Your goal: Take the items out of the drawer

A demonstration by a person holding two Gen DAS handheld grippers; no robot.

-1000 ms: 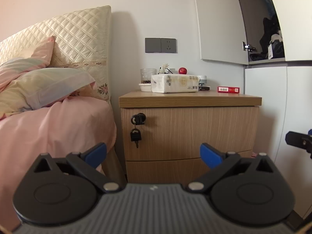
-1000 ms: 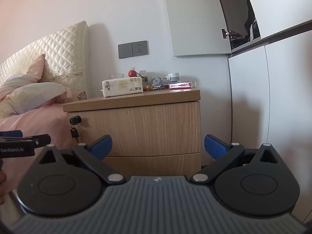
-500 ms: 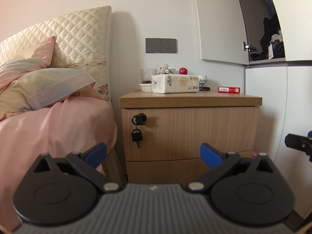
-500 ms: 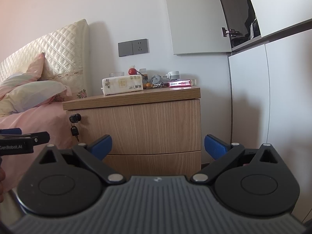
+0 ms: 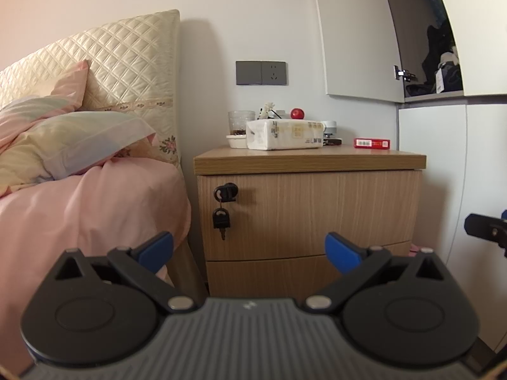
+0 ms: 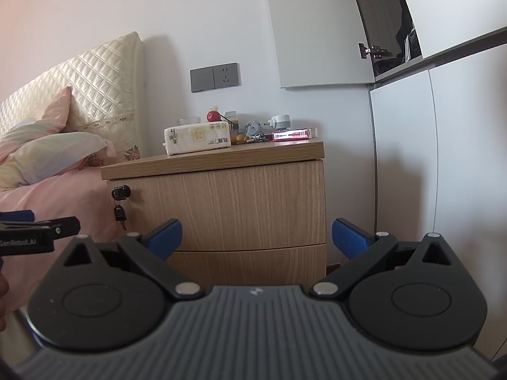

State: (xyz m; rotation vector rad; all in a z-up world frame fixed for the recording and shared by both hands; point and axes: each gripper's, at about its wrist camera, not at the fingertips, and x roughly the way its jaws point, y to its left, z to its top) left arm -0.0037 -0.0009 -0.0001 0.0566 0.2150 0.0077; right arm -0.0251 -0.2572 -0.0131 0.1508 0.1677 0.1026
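A light wooden nightstand [image 5: 309,212] [image 6: 221,202] stands ahead with two drawers, both pushed in. The upper drawer [image 5: 310,209] carries a black lock with keys hanging from it [image 5: 223,209] [image 6: 120,202]; the lower drawer [image 5: 272,274] [image 6: 250,261] is plain. Nothing inside the drawers shows. My left gripper [image 5: 249,250] is open and holds nothing, some way short of the drawer fronts. My right gripper [image 6: 256,237] is likewise open and bare, to the right of the left one [image 6: 35,232].
On the nightstand top lie a tissue pack [image 5: 285,137], a glass [image 5: 240,122], a red ball [image 5: 297,113] and a red box [image 5: 371,143]. A bed with pink covers [image 5: 79,209] is at left. White wardrobe doors [image 6: 427,158] are at right.
Both views have shifted only slightly; the right gripper edged a little nearer the nightstand. Both grippers remain open.
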